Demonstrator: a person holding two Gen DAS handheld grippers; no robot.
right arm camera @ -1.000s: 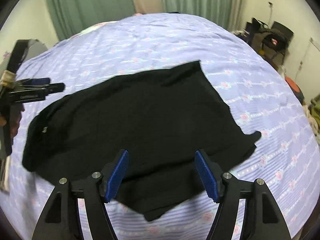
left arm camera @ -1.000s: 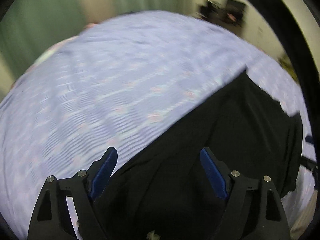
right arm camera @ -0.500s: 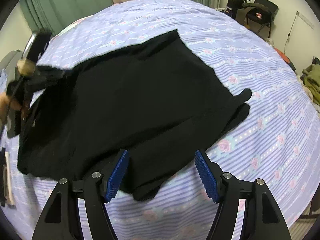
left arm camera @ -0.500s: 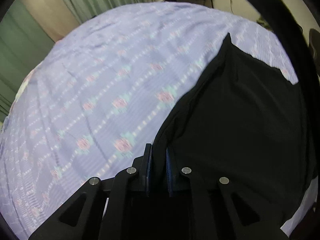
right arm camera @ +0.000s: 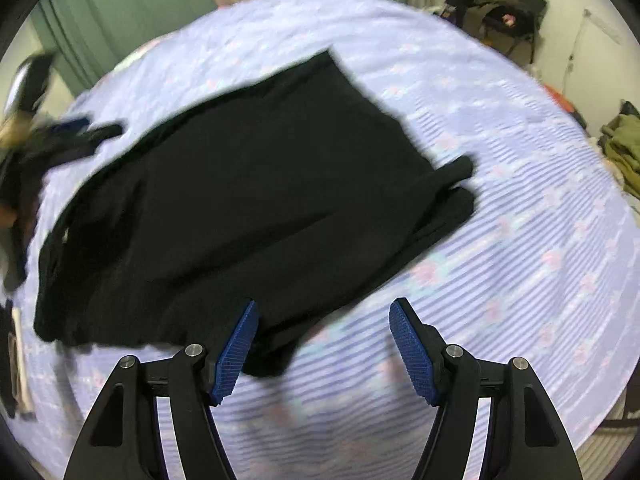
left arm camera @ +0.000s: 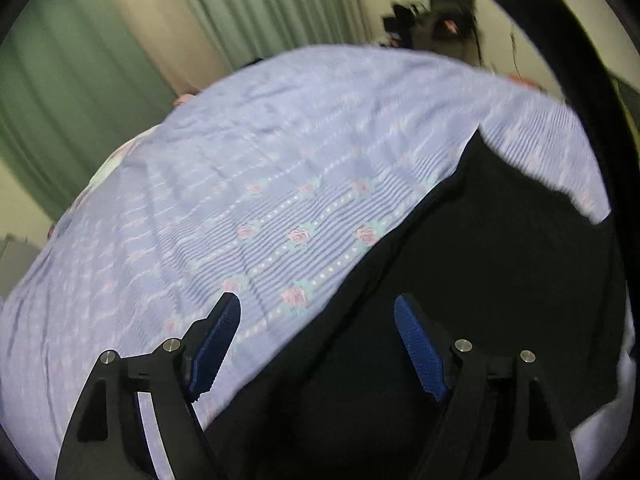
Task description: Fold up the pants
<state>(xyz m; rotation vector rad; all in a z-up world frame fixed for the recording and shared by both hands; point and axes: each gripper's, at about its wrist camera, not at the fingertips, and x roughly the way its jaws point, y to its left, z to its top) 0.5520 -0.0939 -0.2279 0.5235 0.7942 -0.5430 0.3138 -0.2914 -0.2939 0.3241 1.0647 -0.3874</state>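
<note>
The black pants [right arm camera: 248,200] lie flat, folded over, on a lilac striped bedspread with pink roses [right arm camera: 520,240]. In the right wrist view my right gripper [right arm camera: 322,320] is open and empty above the pants' near edge; its left pad is over the cloth. The left gripper shows blurred at the far left of that view [right arm camera: 80,136], beside the pants' left end. In the left wrist view my left gripper [left arm camera: 318,316] is open and empty, straddling the edge of the pants [left arm camera: 480,280] over the bedspread [left arm camera: 240,200].
Green curtains [right arm camera: 120,4] hang behind the bed. A chair with bags [right arm camera: 504,16] stands at the back right. An olive garment pile [right arm camera: 624,148] lies off the bed's right side. A pale object [right arm camera: 20,364] lies at the bed's left edge.
My left gripper was shut on the pants' edge half a second ago; it has opened and pulled back. The right gripper stayed open and moved a little to the right.
</note>
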